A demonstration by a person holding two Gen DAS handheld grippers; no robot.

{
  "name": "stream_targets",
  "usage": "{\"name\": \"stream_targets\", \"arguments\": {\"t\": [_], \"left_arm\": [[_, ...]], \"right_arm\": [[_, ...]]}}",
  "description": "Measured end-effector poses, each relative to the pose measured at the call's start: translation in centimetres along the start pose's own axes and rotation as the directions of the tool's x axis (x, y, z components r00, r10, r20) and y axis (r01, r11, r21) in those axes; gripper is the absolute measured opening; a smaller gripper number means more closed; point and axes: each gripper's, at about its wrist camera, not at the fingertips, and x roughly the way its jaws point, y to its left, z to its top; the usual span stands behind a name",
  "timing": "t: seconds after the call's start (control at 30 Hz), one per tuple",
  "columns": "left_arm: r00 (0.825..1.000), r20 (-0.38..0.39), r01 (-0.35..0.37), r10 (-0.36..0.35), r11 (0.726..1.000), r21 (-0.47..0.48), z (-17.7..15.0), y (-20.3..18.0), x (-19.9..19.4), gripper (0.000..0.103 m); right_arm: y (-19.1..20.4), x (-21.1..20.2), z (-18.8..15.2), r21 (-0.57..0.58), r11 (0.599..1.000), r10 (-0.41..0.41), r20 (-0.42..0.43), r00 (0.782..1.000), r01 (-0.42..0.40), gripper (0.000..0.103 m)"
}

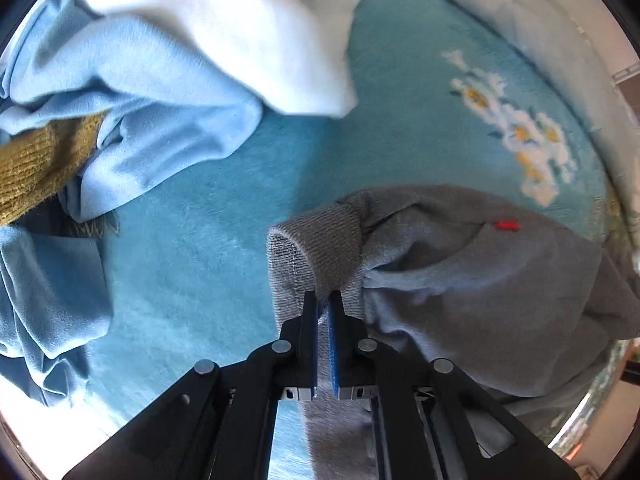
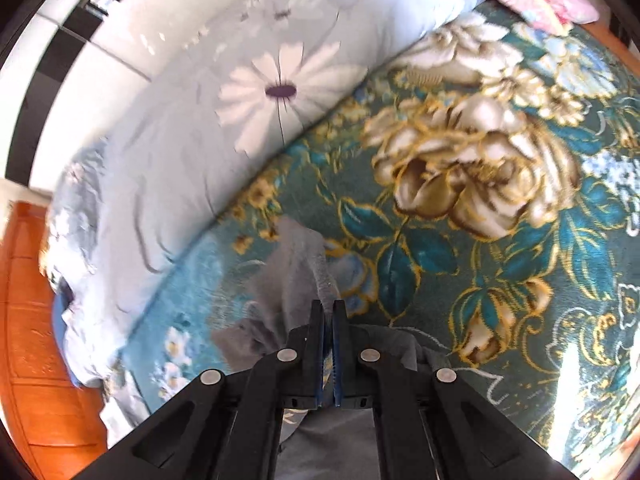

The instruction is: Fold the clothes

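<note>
Left wrist view: the left gripper (image 1: pixel 323 298), low in the centre of the frame, has its jaws clamped on the ribbed cuff (image 1: pixel 316 248) of a grey sweatshirt (image 1: pixel 472 280), the knit pinched between the blue pads. The rest of the garment bunches away to the right across a teal floral blanket (image 1: pixel 224 216). A pale blue garment (image 1: pixel 132 92) and a white one (image 1: pixel 224 20) lie heaped at upper left, well apart from the grey piece, with an olive knit (image 1: pixel 36 168) at the left edge.

Right wrist view: the right gripper (image 2: pixel 328 306), low centre, is likewise shut on a gathered fold of the grey cloth, which rises in a peak just above the fingertips and trails beneath the tool toward the bottom of the frame. A grey daisy-print quilt (image 2: pixel 192 128) crosses the upper left.

With both grips set, the step in hand looks like spreading the sweatshirt flat before any fold. Done well, that likely means drawing the two held points apart evenly, keeping the cloth taut but unstretched, and lifting enough that the bunched body clears the blanket's pile. The cuff is held near its edge, so a sharp tug could slip it free.
</note>
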Motion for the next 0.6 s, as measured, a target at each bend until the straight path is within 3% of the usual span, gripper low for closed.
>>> {"name": "stream_targets", "arguments": {"t": [0.1, 0.3, 0.37, 0.43, 0.53, 0.6], "left_arm": [[0.999, 0.017, 0.045, -0.046, 0.998, 0.042, -0.1, -1.6, -1.1, 0.004], [1.0, 0.013, 0.012, -0.015, 0.981, 0.194, 0.2, -5.8, -0.7, 0.006], [1.0, -0.004, 0.019, -0.019, 0.971, 0.239, 0.3, -6.9, 0.2, 0.012], [0.999, -0.029, 0.026, -0.019, 0.958, 0.287, 0.4, -7.8, 1.1, 0.033], [0.999, -0.048, 0.034, -0.018, 0.928, 0.37, 0.4, -9.1, 2.4, 0.039], [0.998, -0.061, 0.044, -0.023, 0.923, 0.383, 0.8, -9.2, 3.0, 0.04]], "right_arm": [[-1.1, -3.3, 0.2, 0.026, 1.0, 0.011, 0.059, 0.998, -0.012, 0.003], [-5.5, -11.1, 0.7, 0.1, 0.995, -0.016, 0.178, 0.984, -0.002, 0.003], [-6.9, -13.3, 0.5, 0.116, 0.993, -0.034, 0.204, 0.978, 0.01, 0.003], [-7.9, -14.1, 0.5, 0.116, 0.992, -0.063, 0.203, 0.977, 0.04, 0.003], [-9.2, -14.1, 0.6, 0.137, 0.989, -0.083, 0.192, 0.978, 0.057, 0.003], [-9.7, -13.6, 0.8, 0.143, 0.988, -0.088, 0.181, 0.98, 0.062, 0.003]]}}
